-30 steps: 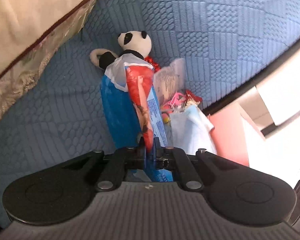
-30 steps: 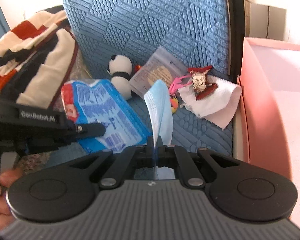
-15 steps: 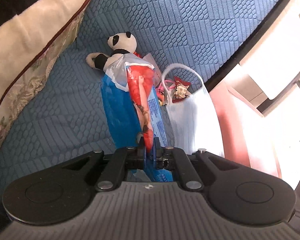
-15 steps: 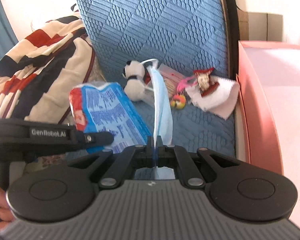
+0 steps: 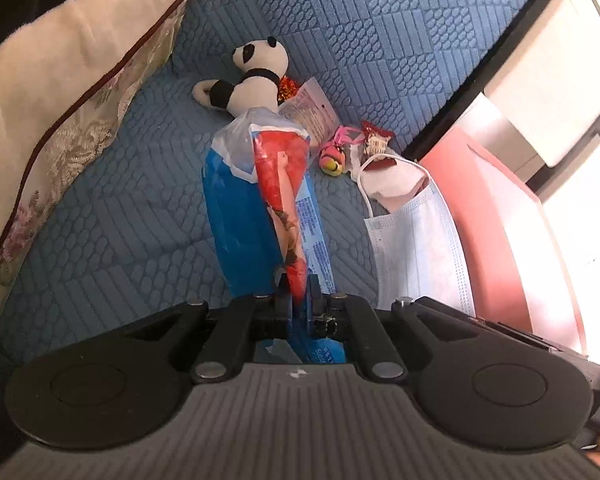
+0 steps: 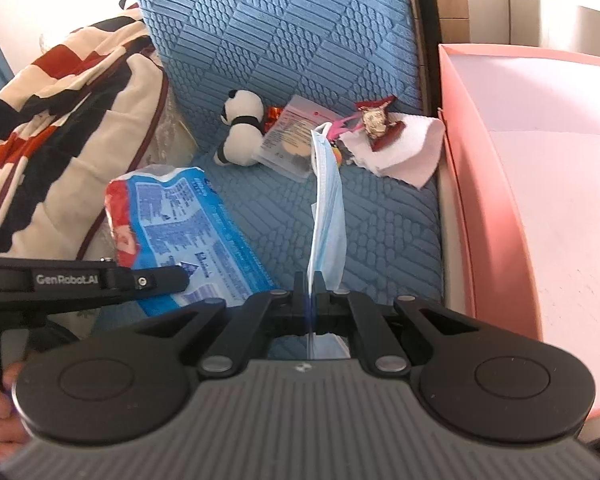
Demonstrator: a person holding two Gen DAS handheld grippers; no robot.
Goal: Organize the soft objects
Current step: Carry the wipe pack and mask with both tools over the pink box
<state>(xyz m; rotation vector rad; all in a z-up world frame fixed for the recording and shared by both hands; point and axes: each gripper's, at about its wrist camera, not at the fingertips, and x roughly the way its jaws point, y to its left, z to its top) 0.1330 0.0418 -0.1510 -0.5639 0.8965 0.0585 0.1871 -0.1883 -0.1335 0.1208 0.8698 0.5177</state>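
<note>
Mask [image 6: 326,196]: pinched in my right tongs [image 6: 309,280], long axis toward 12 o'clock.
Packet [image 5: 260,208]: clamped in my left tongs [image 5: 298,290].
Pink box [image 6: 500,200]: at 3 o'clock, nearer my right.

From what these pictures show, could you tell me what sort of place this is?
Probably a living room: a blue quilted sofa with a throw pillow, a panda plush lying among odds and ends, and a pink storage box beside it.

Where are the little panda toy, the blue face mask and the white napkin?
Small black-and-white plush panda [image 6: 242,130]: right wrist view, on its white belly.
Light blue pleated face mask [image 6: 328,216]: right wrist view, on its hanging folds.
White paper napkin [image 6: 410,148]: right wrist view, on its bare middle.
</note>
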